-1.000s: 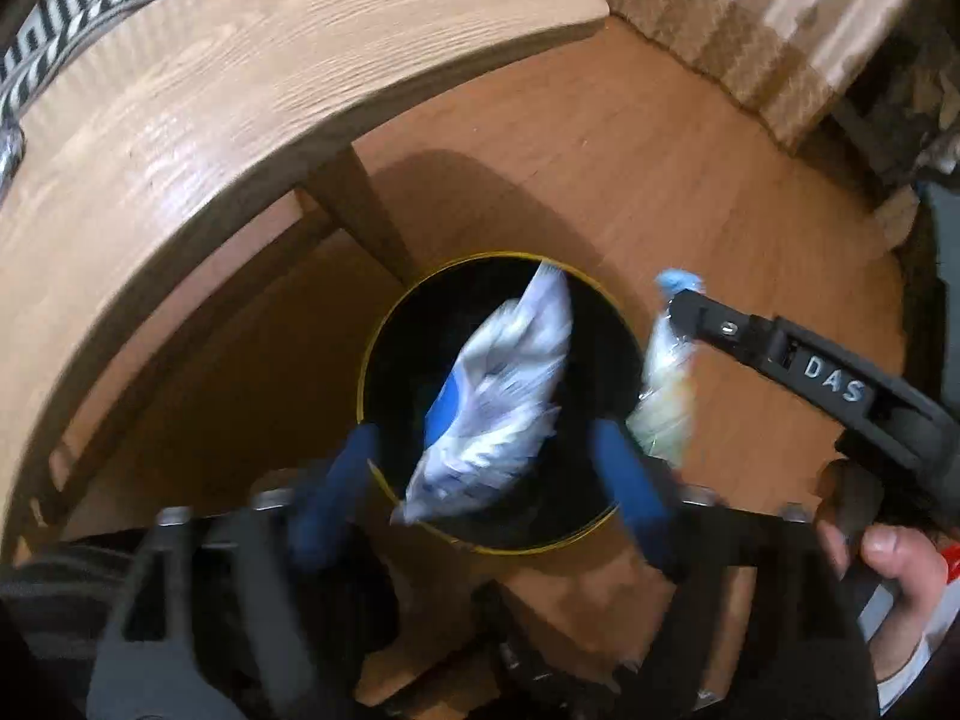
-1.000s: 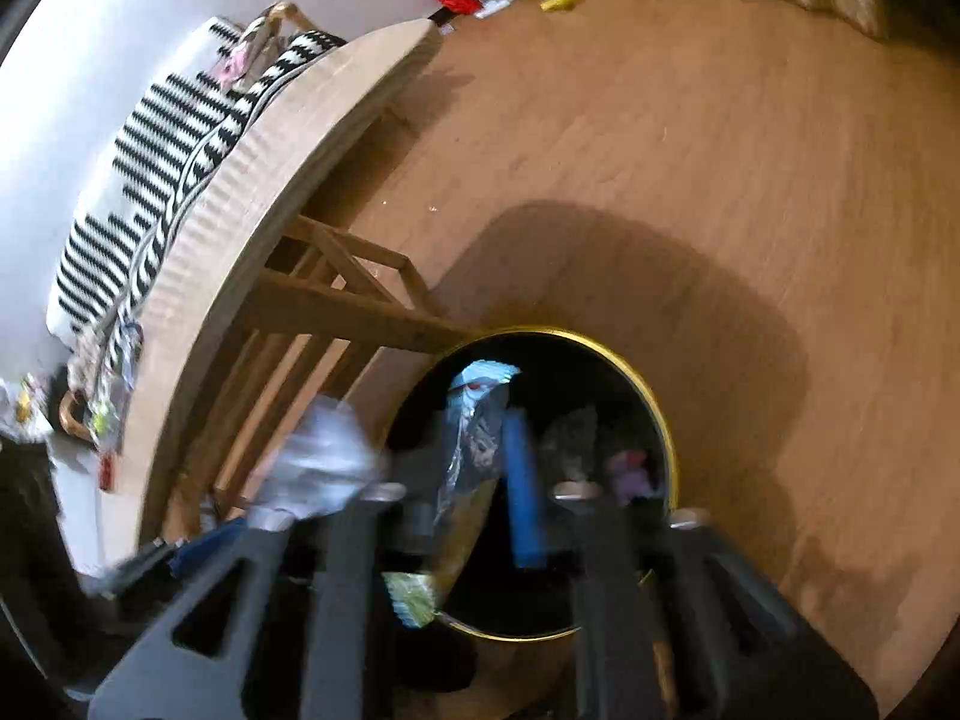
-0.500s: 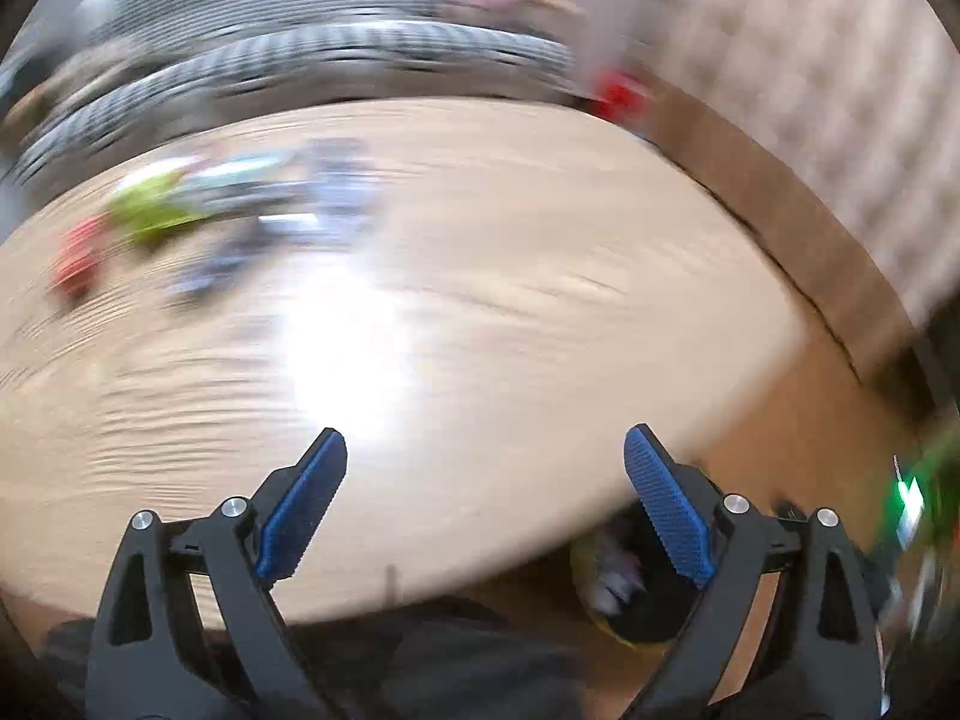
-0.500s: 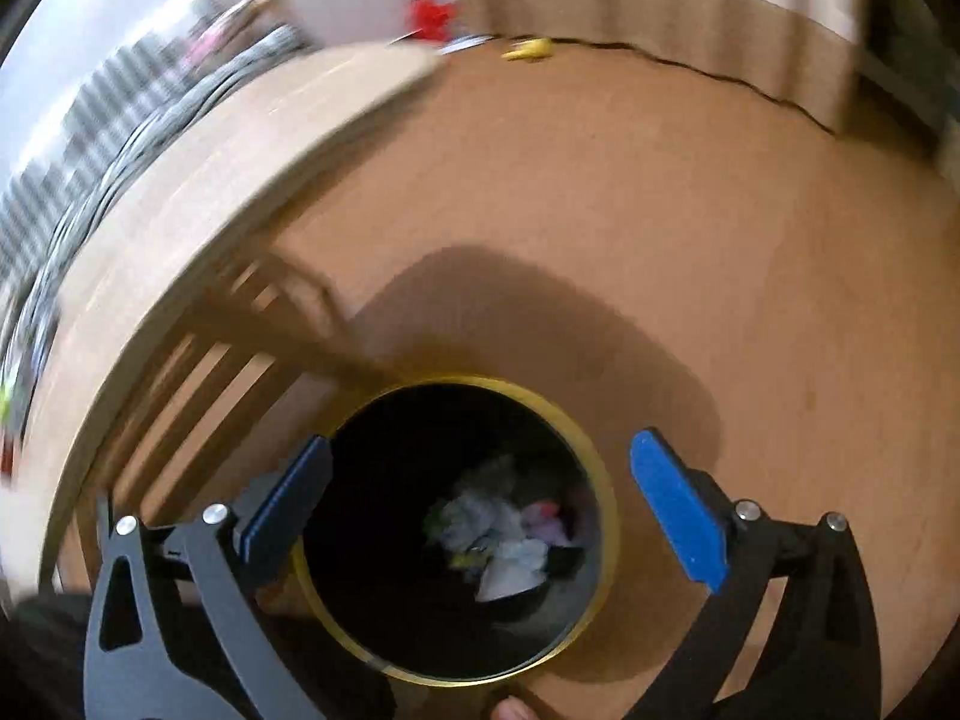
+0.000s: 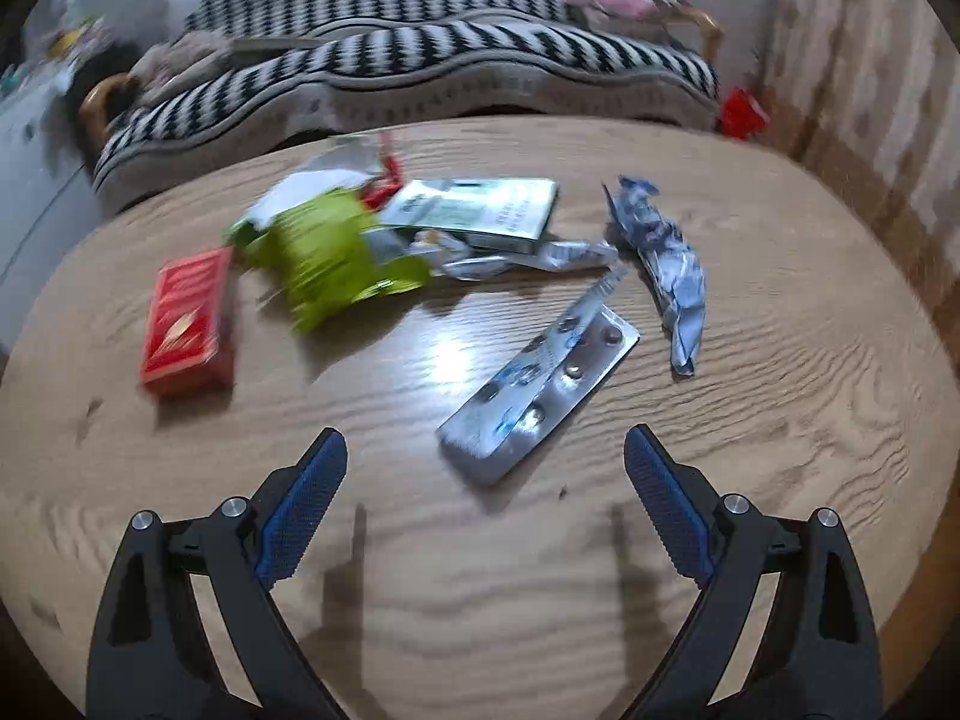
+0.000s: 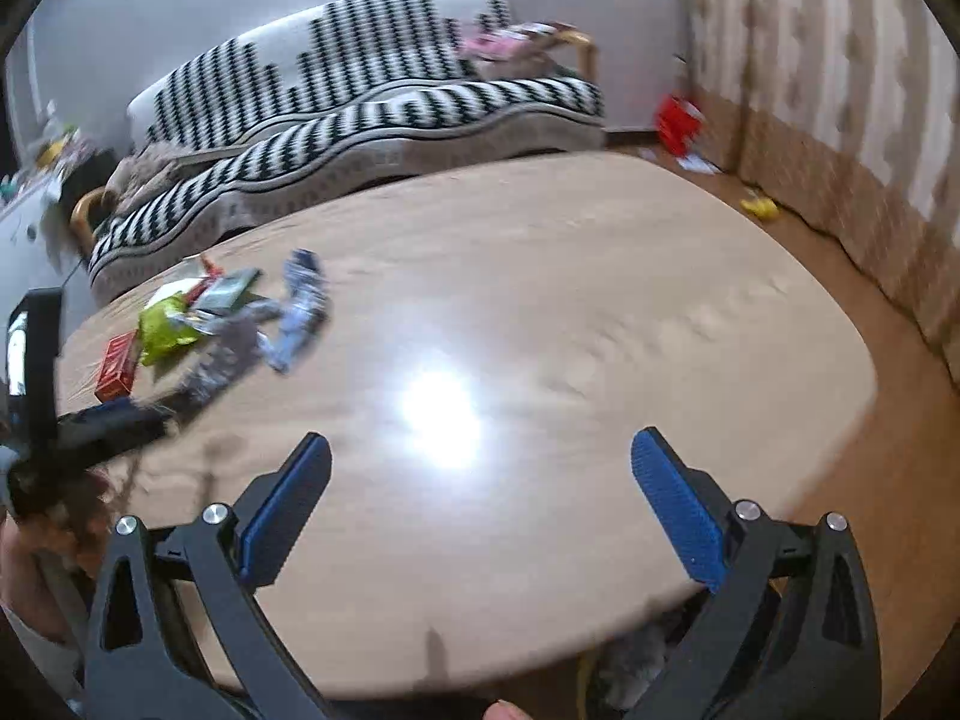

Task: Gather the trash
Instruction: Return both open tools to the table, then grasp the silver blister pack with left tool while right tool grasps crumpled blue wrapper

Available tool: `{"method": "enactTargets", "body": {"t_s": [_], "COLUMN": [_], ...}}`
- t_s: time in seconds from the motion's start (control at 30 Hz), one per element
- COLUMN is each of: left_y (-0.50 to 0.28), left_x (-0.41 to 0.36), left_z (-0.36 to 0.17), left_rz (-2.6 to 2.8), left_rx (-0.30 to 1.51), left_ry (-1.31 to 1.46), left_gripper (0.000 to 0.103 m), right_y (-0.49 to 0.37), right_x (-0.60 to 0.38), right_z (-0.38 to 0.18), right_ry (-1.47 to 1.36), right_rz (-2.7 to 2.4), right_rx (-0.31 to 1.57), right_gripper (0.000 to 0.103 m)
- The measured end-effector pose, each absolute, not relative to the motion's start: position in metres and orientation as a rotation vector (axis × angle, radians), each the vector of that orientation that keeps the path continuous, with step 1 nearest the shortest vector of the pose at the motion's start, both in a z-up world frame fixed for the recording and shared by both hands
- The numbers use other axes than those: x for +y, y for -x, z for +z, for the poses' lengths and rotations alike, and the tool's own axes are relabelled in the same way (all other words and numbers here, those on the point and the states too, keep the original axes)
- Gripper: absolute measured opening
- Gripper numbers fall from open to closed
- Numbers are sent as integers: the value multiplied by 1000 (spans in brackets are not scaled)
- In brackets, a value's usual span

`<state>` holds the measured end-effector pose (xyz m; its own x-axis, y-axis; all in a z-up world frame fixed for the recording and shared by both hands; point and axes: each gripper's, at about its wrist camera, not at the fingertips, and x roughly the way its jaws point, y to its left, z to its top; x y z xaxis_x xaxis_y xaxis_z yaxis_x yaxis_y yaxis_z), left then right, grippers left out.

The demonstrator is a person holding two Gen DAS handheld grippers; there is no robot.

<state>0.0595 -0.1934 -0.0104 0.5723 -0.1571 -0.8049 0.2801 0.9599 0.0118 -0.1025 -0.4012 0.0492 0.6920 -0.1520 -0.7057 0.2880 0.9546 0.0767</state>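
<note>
Left wrist view: left gripper (image 5: 483, 456) hung over the wooden table (image 5: 780, 420), jaws just widened, spread apart and empty. Blister pack (image 5: 540, 384) lay just ahead between the fingers' lines; blue-white wrapper (image 5: 666, 264), green packet (image 5: 330, 252), red box (image 5: 189, 315), white-green box (image 5: 480, 213) farther back.

Right wrist view: right gripper (image 6: 480, 471) likewise just widened, spread and empty over bare tabletop; the trash pile (image 6: 228, 324) sat well off to the left.

No legible text: print on red box (image 5: 186, 315) and green-white carton (image 5: 480, 213) too blurred.
</note>
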Motion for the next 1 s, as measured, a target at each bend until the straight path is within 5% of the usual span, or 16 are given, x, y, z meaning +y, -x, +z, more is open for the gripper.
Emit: {"method": "enactTargets", "body": {"t_s": [0.4,1.0], "left_y": [-104,-115], "left_x": [-177,-204], "left_z": [-27,-29], "left_rz": [-322,-385], "left_rx": [949,926], "left_ry": [-183,-215], "left_gripper": [92,96], "right_y": [-80,-99], "right_x": [-341,-354], "right_z": [-8,-29], "right_ry": [-83,-99], "right_rz": [-239,-166], "right_rx": [936,944], "right_gripper": [97,98]}}
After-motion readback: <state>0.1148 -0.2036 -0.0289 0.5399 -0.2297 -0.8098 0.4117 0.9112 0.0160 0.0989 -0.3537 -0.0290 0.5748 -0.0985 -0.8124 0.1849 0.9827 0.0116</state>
